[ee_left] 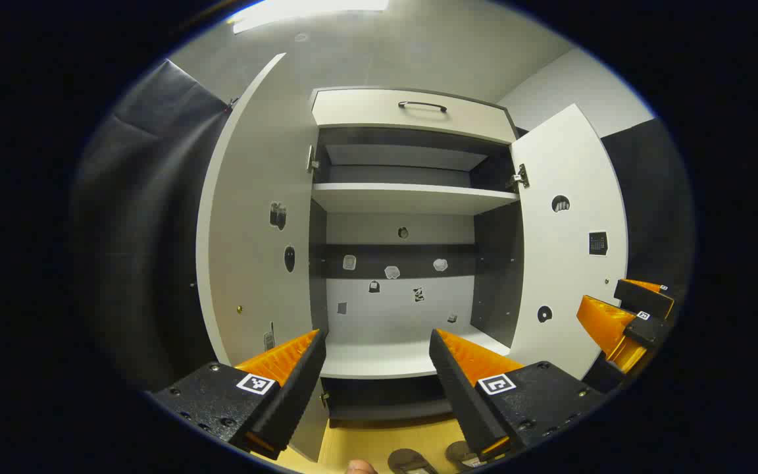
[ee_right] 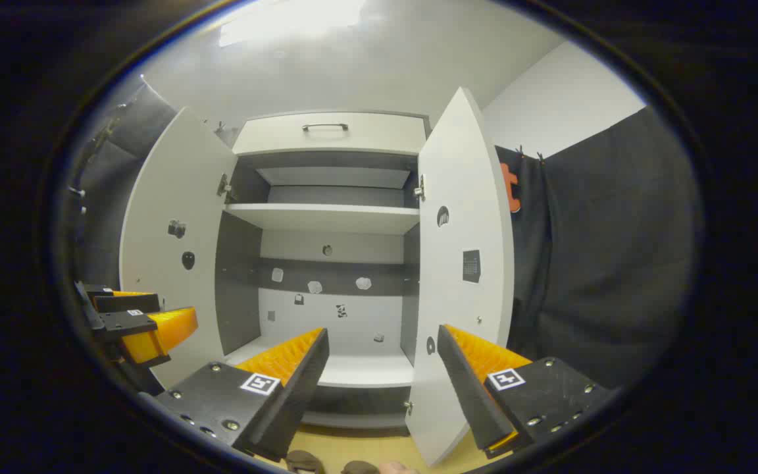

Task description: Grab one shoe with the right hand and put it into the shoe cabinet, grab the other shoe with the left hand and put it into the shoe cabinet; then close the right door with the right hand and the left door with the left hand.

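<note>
Pale yellow wood floor (ee_left: 379,441) runs up to our tall white shoe cabinet (ee_left: 412,197), and two dark shoes (ee_left: 412,461) wait on it at the bottom edge. Nothing sits on the shelves yet. Both white doors (ee_right: 464,263) stand open. Our left gripper (ee_left: 376,355) and right gripper (ee_right: 382,352) are spread apart, holding nothing. All steps are left, we think.

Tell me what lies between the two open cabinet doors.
In the left gripper view, left door and right door flank bare shelves.
</note>
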Motion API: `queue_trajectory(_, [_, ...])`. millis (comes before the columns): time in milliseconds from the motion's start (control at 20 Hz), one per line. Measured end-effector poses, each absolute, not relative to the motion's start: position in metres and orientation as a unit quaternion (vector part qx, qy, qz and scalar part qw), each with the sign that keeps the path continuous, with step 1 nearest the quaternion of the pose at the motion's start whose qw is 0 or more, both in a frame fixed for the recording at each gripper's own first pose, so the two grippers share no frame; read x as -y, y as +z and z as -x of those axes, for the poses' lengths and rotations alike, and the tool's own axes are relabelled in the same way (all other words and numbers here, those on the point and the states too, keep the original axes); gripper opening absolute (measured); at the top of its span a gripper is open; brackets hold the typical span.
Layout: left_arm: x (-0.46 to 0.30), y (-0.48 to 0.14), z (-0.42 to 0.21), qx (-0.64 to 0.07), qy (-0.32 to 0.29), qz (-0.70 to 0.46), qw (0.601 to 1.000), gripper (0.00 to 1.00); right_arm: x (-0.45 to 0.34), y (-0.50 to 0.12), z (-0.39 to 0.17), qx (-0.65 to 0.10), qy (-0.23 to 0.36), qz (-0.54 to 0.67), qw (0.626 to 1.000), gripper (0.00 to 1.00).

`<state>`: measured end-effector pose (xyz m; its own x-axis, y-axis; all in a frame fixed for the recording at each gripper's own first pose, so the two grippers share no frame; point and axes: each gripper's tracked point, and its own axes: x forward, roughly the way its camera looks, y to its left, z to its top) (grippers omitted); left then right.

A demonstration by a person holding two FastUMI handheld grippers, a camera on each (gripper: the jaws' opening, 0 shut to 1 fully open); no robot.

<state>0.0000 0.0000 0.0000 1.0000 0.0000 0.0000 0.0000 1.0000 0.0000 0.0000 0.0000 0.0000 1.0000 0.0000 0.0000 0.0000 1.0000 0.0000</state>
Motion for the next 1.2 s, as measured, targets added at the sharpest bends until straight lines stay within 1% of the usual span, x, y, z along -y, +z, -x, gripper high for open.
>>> queue_trajectory(550, [-0.014,0.0,-0.003,-0.002,0.015,-0.003,1.0,0.96,-0.004,0.002,-0.003,0.002,0.012,0.001,1.0,0.99])
queue_trajectory(600, [-0.015,0.001,-0.002,-0.001,0.016,-0.004,1.0,0.92,-0.004,0.001,-0.002,0.001,0.012,0.002,1.0,0.99])
queue_trajectory(650, [-0.016,0.001,-0.002,0.0,0.017,-0.004,1.0,0.96,-0.004,0.001,-0.003,0.001,0.012,0.001,1.0,0.99])
queue_trajectory(700, [-0.017,0.002,-0.002,0.001,0.018,-0.005,1.0,0.93,-0.005,0.0,-0.003,0.0,0.012,0.0,1.0,0.99])
queue_trajectory(750, [-0.017,0.004,-0.002,0.003,0.019,-0.005,1.0,0.96,-0.006,-0.002,-0.001,-0.001,0.013,0.002,1.0,0.99])
queue_trajectory(900, [-0.02,0.005,-0.002,0.005,0.021,-0.004,1.0,0.96,-0.009,-0.008,-0.004,-0.005,0.015,0.005,1.0,0.99])
queue_trajectory(950, [-0.021,0.005,-0.002,0.005,0.022,-0.004,1.0,0.96,-0.011,-0.012,-0.006,-0.01,0.018,0.006,1.0,0.99])
queue_trajectory(1000, [-0.022,0.005,-0.002,0.005,0.024,-0.005,1.0,0.93,-0.014,-0.02,-0.007,-0.018,0.022,0.005,1.0,0.99])
queue_trajectory(1100, [-0.025,0.006,-0.003,0.006,0.027,-0.007,1.0,0.93,-0.02,-0.044,-0.006,-0.044,0.03,0.006,0.999,0.99])
queue_trajectory(1150, [-0.026,0.007,-0.003,0.007,0.029,-0.008,1.0,0.96,-0.022,-0.059,-0.004,-0.058,0.034,0.009,0.998,0.99])
queue_trajectory(1200, [-0.027,0.007,-0.002,0.008,0.031,-0.009,0.999,0.96,-0.024,-0.077,-0.003,-0.075,0.038,0.012,0.996,0.99])
